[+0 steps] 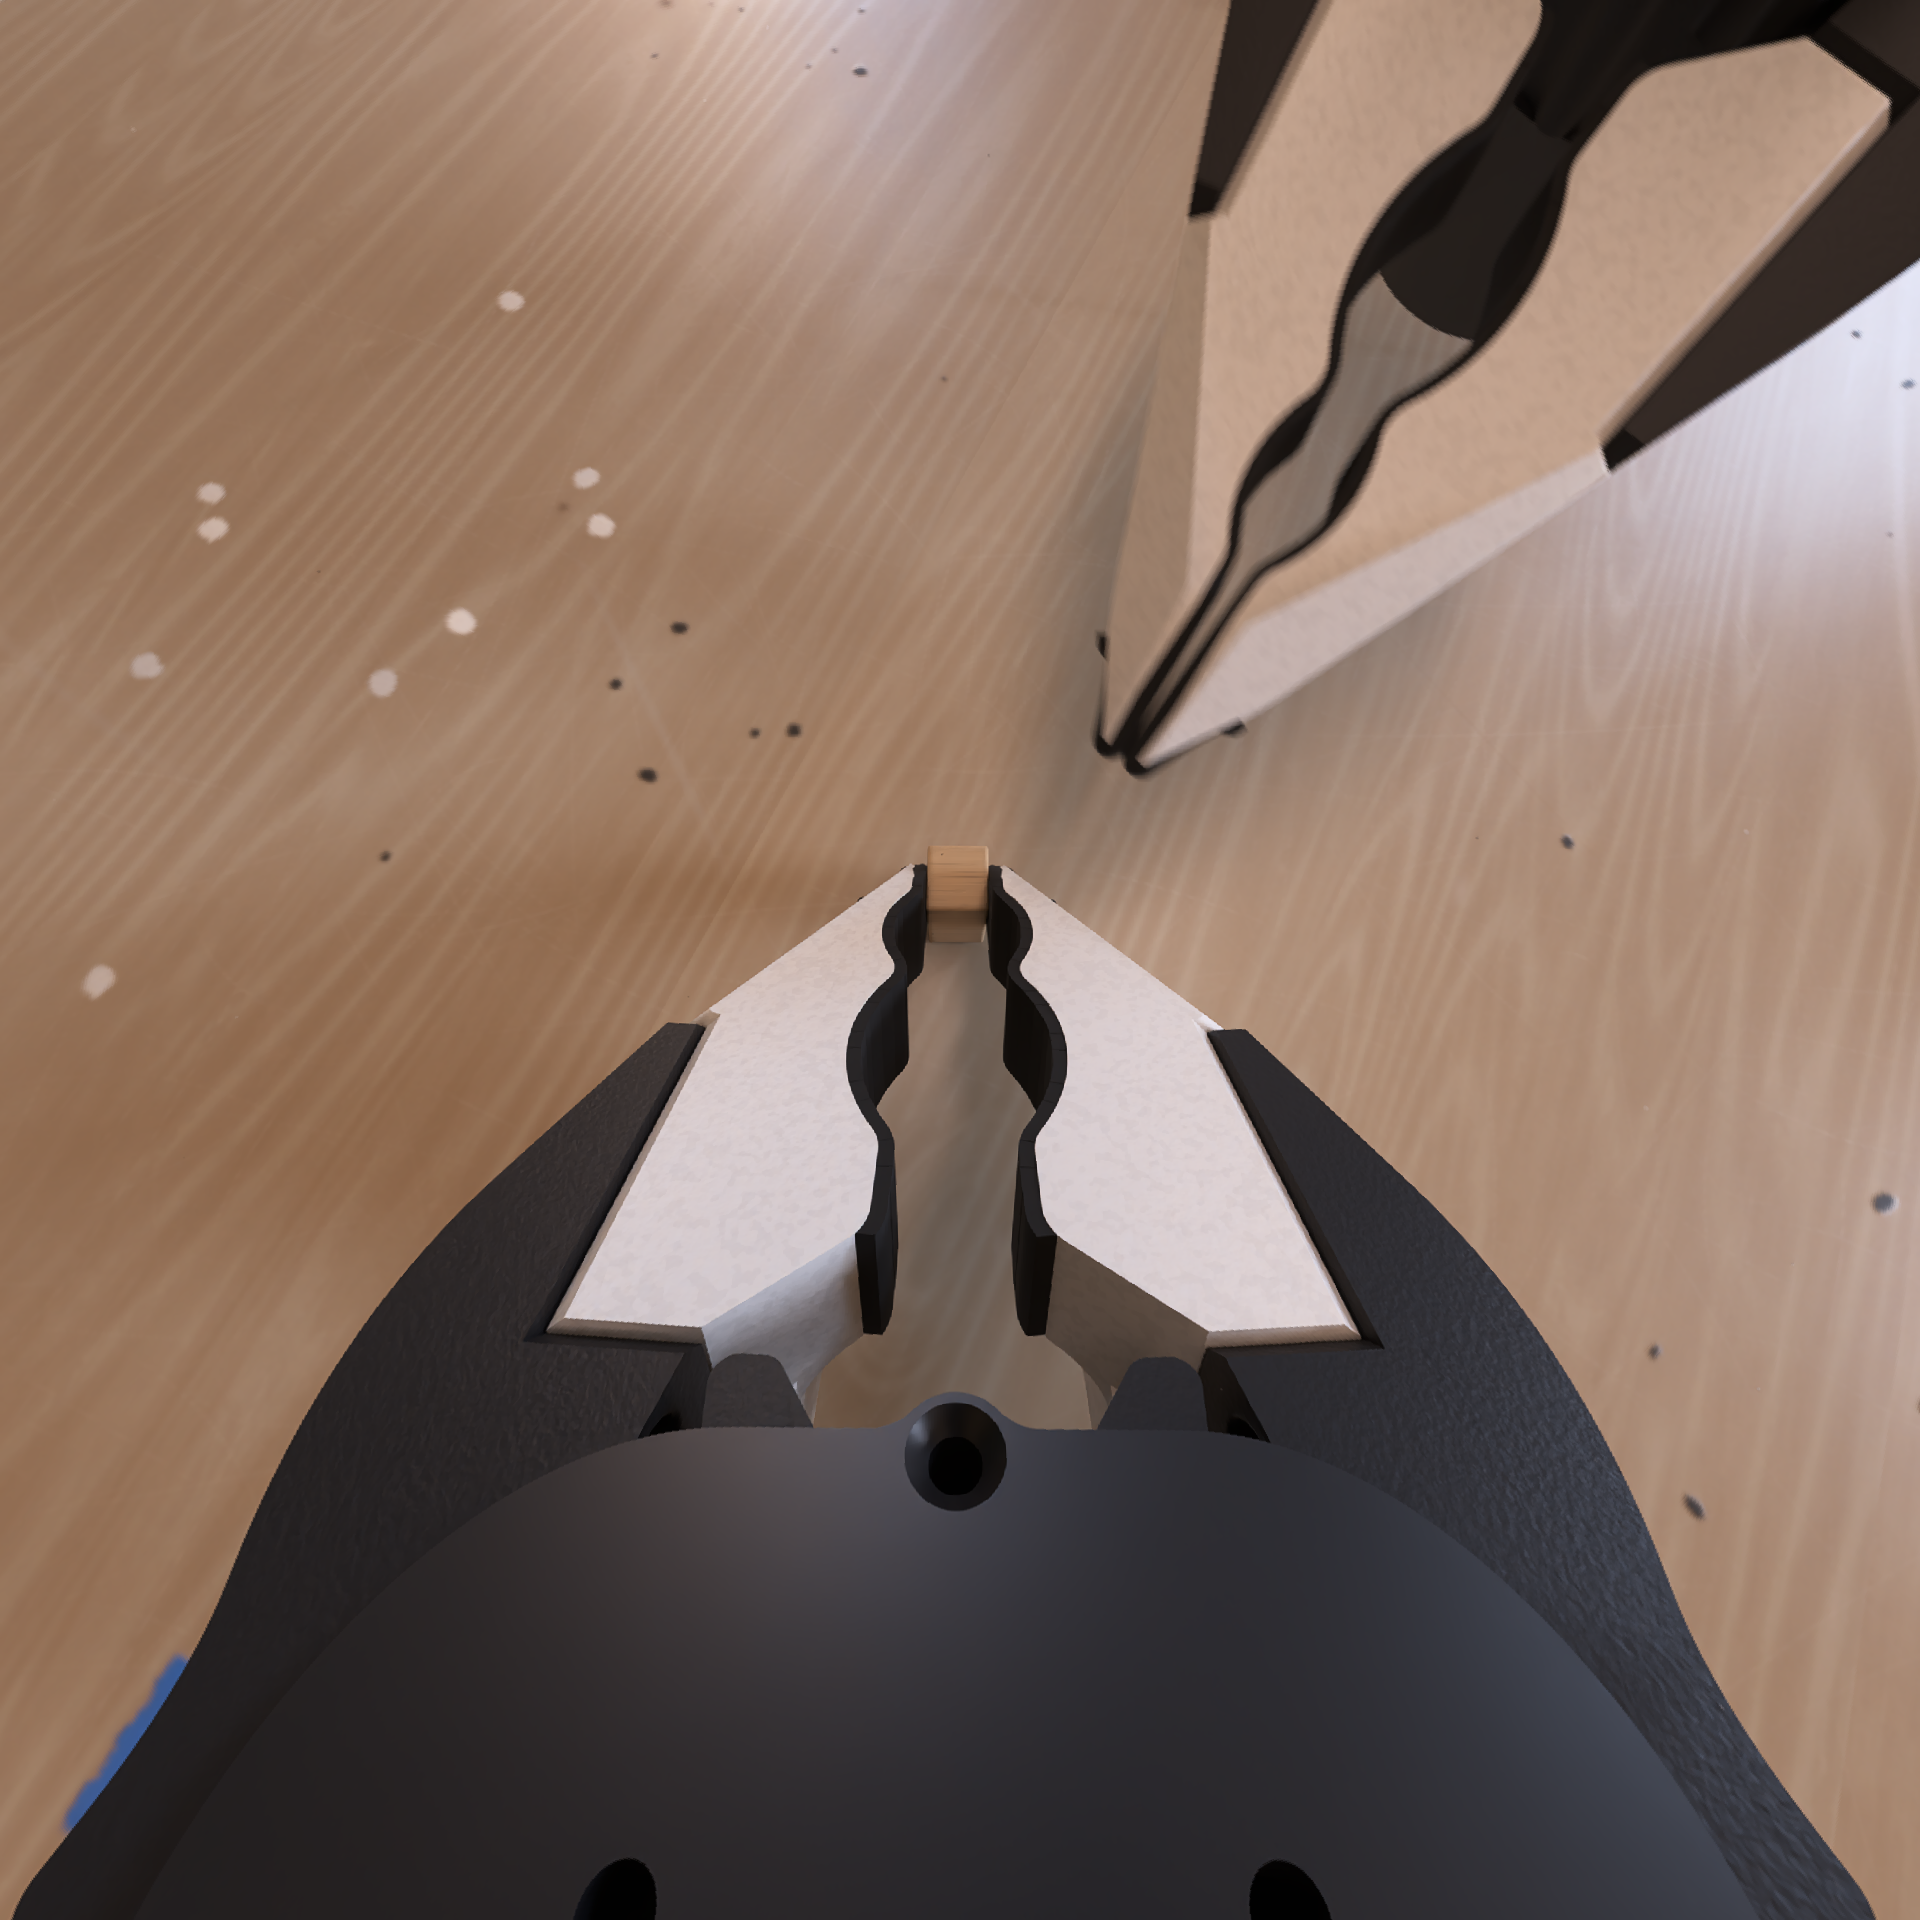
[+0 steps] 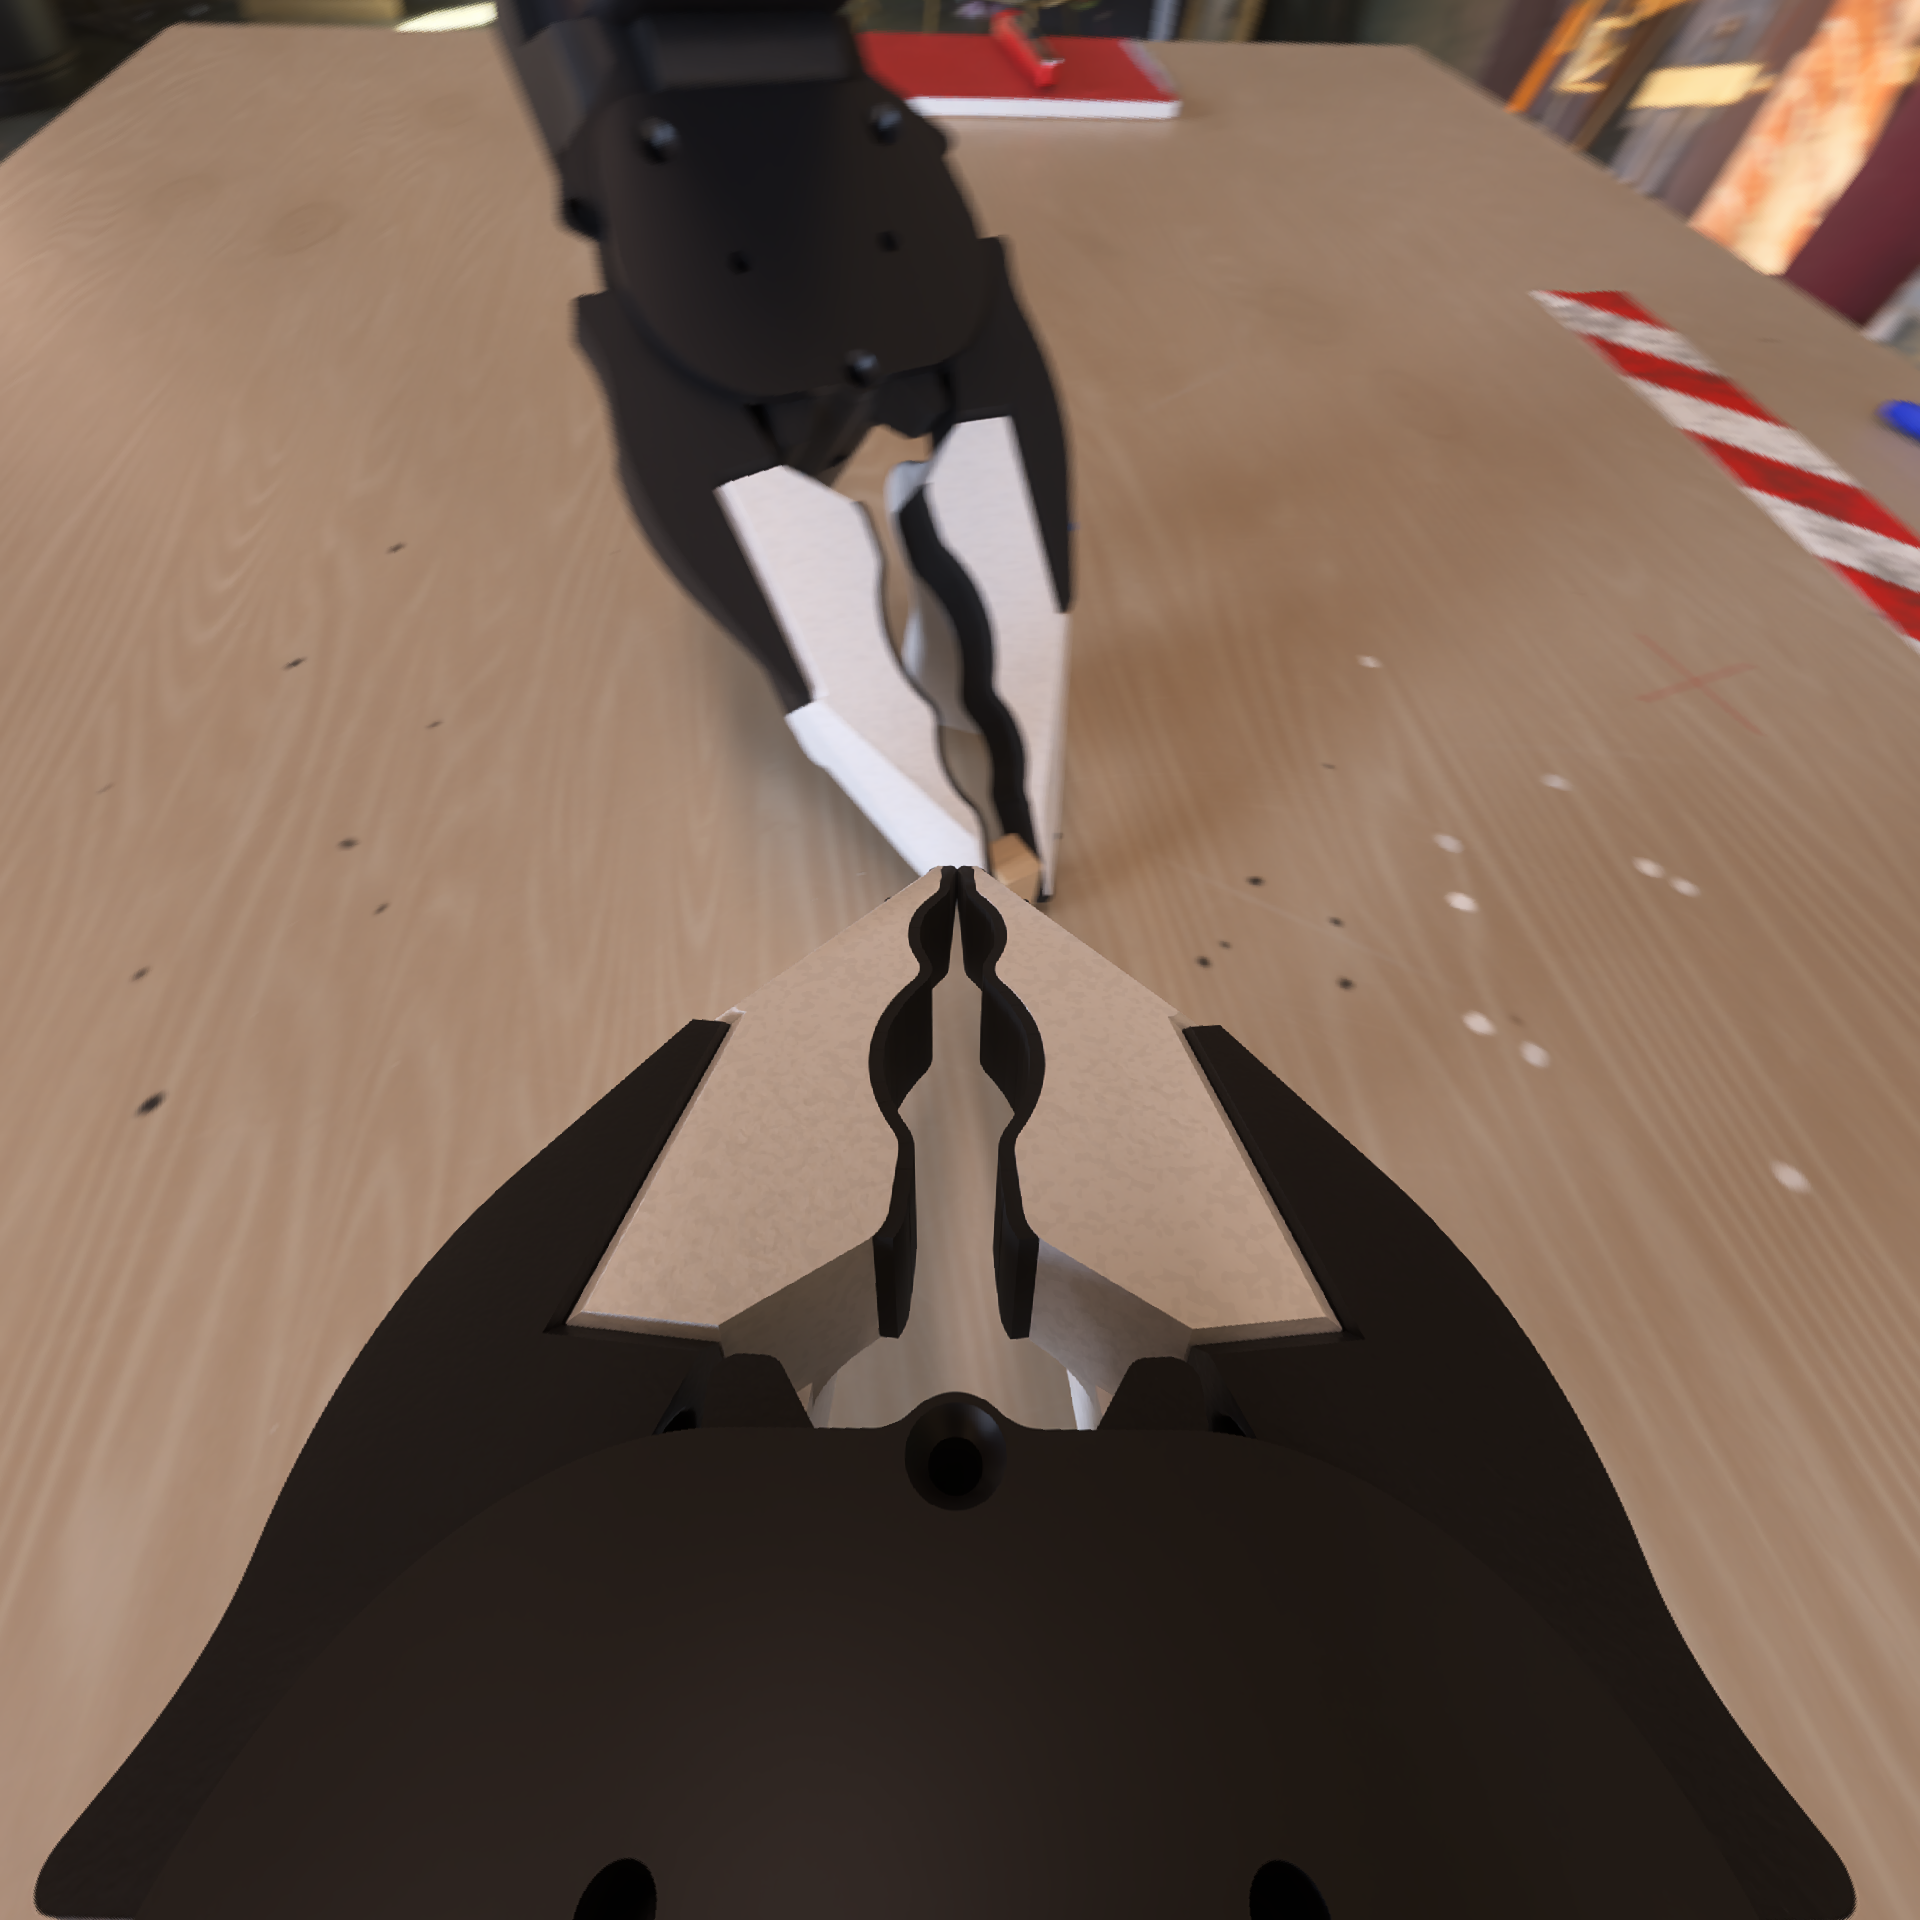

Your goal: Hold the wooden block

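A small light wooden block (image 1: 956, 891) sits between the tips of my left gripper (image 1: 956, 883), which is shut on it just above the wooden table (image 1: 416, 935). In the right wrist view the block (image 2: 1013, 860) shows at the tip of the left gripper (image 2: 1006, 847), which reaches in from the far side. My right gripper (image 2: 957, 878) is shut and empty, its tips close beside the block without touching it. In the left wrist view the right gripper (image 1: 1122, 750) comes down from the upper right, its tips near the table.
A red book (image 2: 1023, 75) lies at the table's far edge. A red-and-white striped strip (image 2: 1745, 447) and a blue object (image 2: 1899, 418) lie at the right. White and dark specks (image 1: 457, 621) dot the tabletop.
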Available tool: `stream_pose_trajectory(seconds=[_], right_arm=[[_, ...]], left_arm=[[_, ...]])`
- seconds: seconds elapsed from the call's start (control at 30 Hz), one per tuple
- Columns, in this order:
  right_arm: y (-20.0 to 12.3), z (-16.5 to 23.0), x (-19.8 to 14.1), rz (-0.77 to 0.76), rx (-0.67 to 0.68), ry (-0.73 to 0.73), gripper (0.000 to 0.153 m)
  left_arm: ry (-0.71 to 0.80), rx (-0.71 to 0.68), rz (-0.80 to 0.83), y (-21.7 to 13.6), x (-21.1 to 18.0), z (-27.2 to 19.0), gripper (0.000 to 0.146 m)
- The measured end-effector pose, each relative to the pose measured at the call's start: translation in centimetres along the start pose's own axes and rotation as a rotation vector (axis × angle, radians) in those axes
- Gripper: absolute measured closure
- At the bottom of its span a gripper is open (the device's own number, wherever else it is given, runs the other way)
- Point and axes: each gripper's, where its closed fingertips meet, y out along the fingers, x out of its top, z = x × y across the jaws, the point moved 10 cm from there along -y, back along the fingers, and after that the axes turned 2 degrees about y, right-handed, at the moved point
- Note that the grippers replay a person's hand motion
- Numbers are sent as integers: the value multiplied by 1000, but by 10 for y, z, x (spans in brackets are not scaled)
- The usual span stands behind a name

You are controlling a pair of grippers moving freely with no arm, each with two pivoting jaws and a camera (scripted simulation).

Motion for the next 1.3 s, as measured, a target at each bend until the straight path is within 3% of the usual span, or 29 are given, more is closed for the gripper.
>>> stream_pose_trajectory(seconds=[0.2, 0.4, 0.53, 0.63, 0.73, 0.83, 1.0, 1.13, 1.3], right_arm=[[1, -12, 2, 9, -183, 50, 153], [0, 0, -1, 7, 36, -1, 153], [-4, -11, 0, -23, -134, 54, 153], [0, -14, 1, 6, -177, 53, 153], [5, -8, 0, 25, -127, 14, 153], [2, -1, -1, 17, 29, -31, 153], [-3, -13, -1, 2, -143, 16, 153], [4, -14, 1, 35, -149, 2, 153], [3, -1, 0, 19, 58, -44, 153]], left_arm=[[0, 0, 0, 0, 0, 0, 136], [-2, -2, -2, 0, 0, 0, 136], [-1, -2, -1, 0, 0, 0, 136], [-1, -2, -1, 0, 0, 0, 136], [-1, -2, -1, 0, 0, 0, 136], [0, -1, -1, 0, 0, 0, 136], [0, -1, -1, 0, 0, 0, 136], [0, -2, -1, 0, 0, 0, 136], [-1, -3, -3, 0, -1, 0, 136]])
